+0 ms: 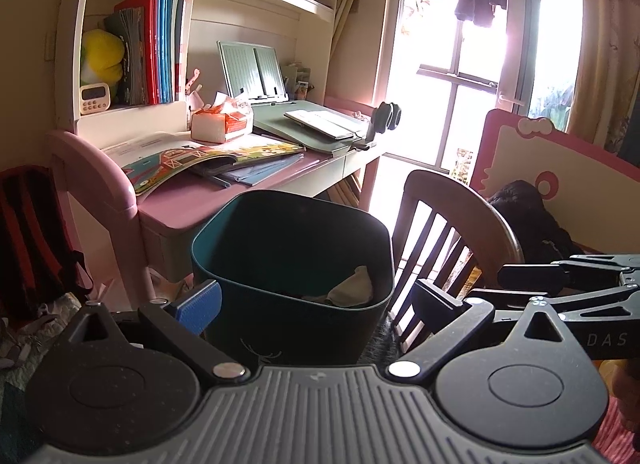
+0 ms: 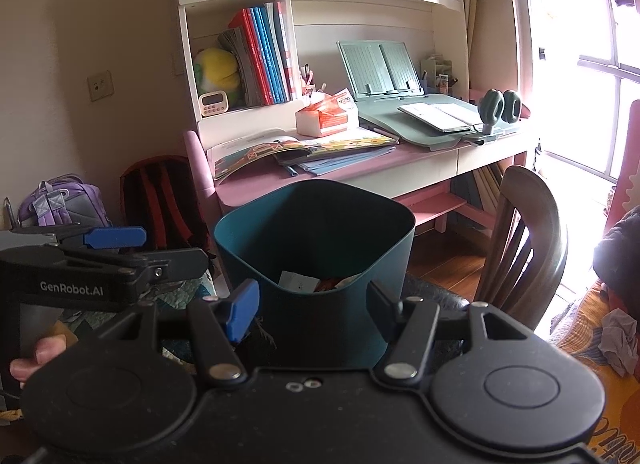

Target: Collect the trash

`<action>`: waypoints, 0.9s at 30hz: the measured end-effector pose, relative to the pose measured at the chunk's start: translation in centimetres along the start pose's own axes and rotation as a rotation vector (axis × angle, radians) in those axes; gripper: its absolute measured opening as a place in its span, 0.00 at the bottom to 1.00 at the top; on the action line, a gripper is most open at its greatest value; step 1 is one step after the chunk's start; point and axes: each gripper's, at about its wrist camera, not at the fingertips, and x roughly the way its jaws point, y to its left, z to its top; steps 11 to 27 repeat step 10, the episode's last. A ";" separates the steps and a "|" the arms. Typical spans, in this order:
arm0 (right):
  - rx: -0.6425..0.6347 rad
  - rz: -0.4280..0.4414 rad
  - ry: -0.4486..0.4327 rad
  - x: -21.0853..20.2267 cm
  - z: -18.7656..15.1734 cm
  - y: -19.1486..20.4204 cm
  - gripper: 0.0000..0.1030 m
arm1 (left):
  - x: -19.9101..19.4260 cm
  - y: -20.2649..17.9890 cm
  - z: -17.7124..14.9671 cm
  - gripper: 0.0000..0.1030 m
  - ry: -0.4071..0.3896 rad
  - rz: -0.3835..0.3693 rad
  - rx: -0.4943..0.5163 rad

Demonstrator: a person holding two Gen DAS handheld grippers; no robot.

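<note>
**Both tongs parked at the bin, nothing in either**

My right tongs (image 2: 312, 314) stand apart and empty, the blue pad on one side and the dark finger on the other straddling the near wall of the teal trash bin (image 2: 316, 232) without pressing on it. My left tongs (image 1: 316, 304) are likewise spread wide with nothing between the pads but the bin's near rim. In the right wrist view my left tongs show just off to the left of the right ones, level with them, so neither hand is clearly nearer the bin.

The bin sits dead ahead of both tongs and slightly below, upright, mouth open toward me, its long axis vertical. Down inside lie scraps (image 2: 316, 284) already collected: a white piece, something reddish, a crumpled pale wad.

For more trash I judge the likeliest piece to be the crumpled greyish tissue (image 2: 618, 334) on the orange bedding, low and well to the right of my right tongs, so the right hand is the nearer one. It has no clear long axis.

Beyond the bin stands the pink desk (image 2: 256, 188) with picture books (image 2: 304, 148) and an opened tissue pack (image 2: 328, 114), ahead and above.
</note>
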 end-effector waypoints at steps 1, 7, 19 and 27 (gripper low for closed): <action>0.002 0.002 0.001 0.0 0.0 0.0 0.58 | 0.0 0.0 0.0 0.99 0.001 -0.008 -0.004; 0.004 0.011 0.006 0.2 -0.1 0.0 0.58 | -0.4 -0.1 -0.4 0.99 -0.010 0.010 0.020; 0.004 0.017 0.011 0.4 -0.1 0.1 0.58 | -0.5 0.1 -0.6 0.99 -0.005 0.019 0.020; 0.004 0.017 0.011 0.4 -0.1 0.1 0.58 | -0.5 0.1 -0.6 0.99 -0.005 0.019 0.020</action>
